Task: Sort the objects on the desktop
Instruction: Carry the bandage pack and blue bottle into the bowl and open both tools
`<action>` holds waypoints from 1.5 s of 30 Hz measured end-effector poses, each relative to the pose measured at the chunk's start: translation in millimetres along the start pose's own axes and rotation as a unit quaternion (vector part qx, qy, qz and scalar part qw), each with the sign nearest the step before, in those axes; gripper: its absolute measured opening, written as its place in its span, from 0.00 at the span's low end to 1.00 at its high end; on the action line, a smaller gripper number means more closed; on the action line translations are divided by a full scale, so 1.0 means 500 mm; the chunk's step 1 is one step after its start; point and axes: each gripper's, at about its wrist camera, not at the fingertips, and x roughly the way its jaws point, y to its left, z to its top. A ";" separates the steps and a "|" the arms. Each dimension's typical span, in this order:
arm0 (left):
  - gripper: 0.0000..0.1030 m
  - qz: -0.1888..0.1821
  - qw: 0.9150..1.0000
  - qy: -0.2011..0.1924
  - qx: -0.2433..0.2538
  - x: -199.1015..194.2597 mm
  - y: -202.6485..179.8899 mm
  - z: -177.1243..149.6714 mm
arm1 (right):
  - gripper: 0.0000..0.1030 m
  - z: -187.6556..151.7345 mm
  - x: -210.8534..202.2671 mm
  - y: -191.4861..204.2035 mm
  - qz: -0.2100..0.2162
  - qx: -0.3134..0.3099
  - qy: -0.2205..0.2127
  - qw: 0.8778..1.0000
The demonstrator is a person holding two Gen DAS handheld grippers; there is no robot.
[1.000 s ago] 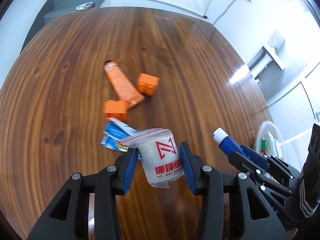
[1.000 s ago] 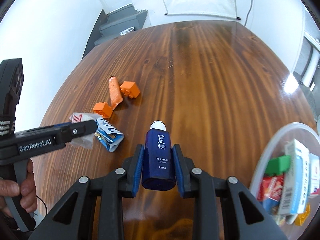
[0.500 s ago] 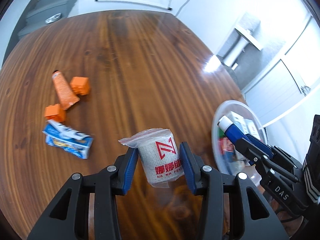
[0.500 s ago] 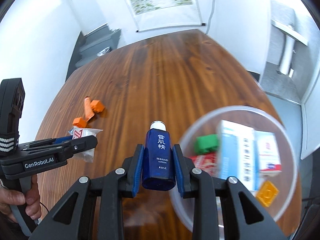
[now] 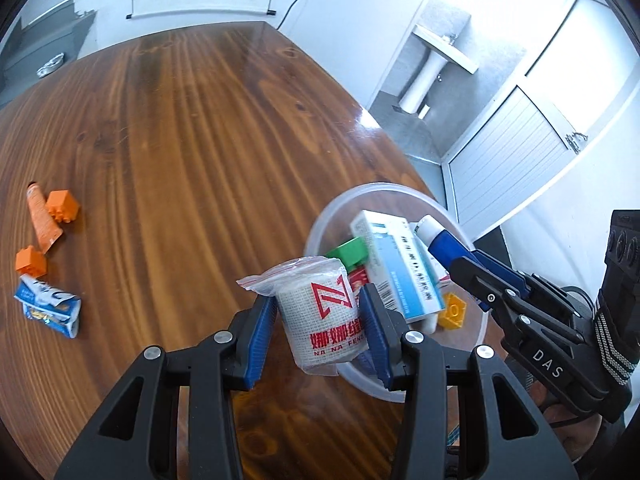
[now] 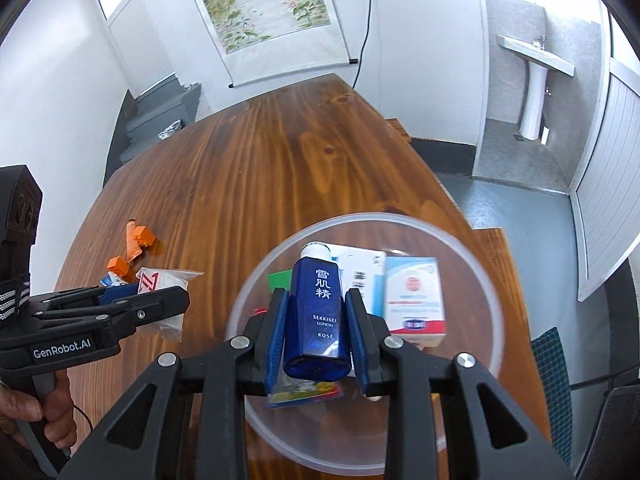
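My left gripper (image 5: 318, 322) is shut on a bagged white bandage roll (image 5: 320, 316) with red print, held just left of a clear plastic bowl (image 5: 400, 192). My right gripper (image 6: 316, 328) is shut on a dark blue lotion bottle (image 6: 318, 312) with a white cap, held above the same bowl (image 6: 496, 320). The bowl holds white medicine boxes (image 6: 414, 300), a green block (image 5: 348, 252) and a yellow piece (image 5: 452, 312). The left gripper with the bandage also shows in the right wrist view (image 6: 160, 300).
On the wooden table (image 5: 180, 140) at the left lie an orange tube (image 5: 40, 220), two orange blocks (image 5: 62, 206) (image 5: 30, 260) and a blue snack packet (image 5: 48, 304). The table's right edge runs just beyond the bowl. A scroll hangs on the far wall.
Both grippers have moved right from the loose items to the bowl, each carrying its object. The lotion bottle is now over the bowl; the bandage is at its left rim.
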 end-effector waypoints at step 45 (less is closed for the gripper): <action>0.60 0.002 0.997 0.026 -0.074 0.034 -0.007 -0.004 | 0.32 0.009 0.038 -0.090 0.022 0.013 0.028 0.999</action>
